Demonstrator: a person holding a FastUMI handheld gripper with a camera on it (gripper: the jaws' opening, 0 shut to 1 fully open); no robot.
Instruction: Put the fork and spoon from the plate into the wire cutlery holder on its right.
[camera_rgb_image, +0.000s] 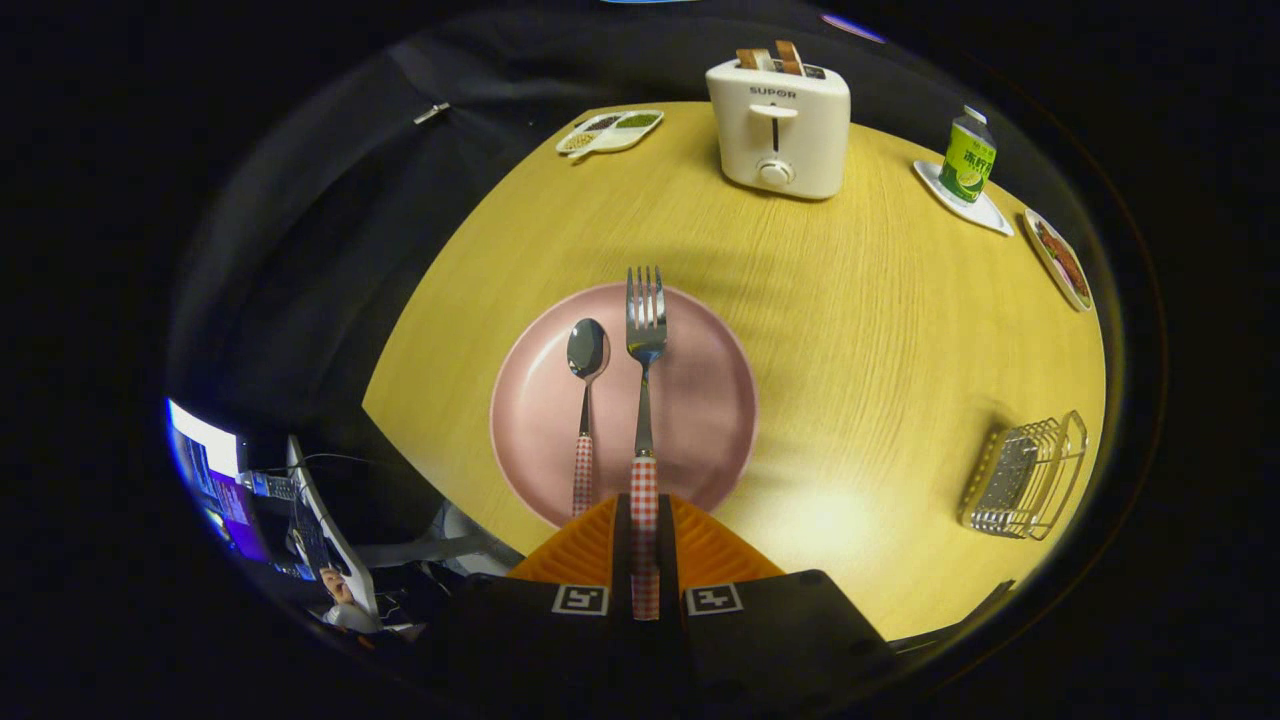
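A pink plate (700, 400) lies on the yellow wooden table (880, 330), just ahead of my fingers. A fork (645, 340) with a red-checked handle points away from me, tines over the plate's far rim. Its handle runs back between my two fingers, and my gripper (645, 520) is shut on it. A spoon (586, 380) with the same checked handle lies on the plate to the left of the fork, its handle end beside my left finger. The wire cutlery holder (1030, 475) stands to the right of the plate, near the table's front right edge.
A white toaster (780, 125) with bread in its slots stands at the far side of the table. A divided dish (610, 132) lies far left, a green bottle (967, 160) on a white tray and a food dish (1062, 260) far right. A laptop (215, 470) sits below left.
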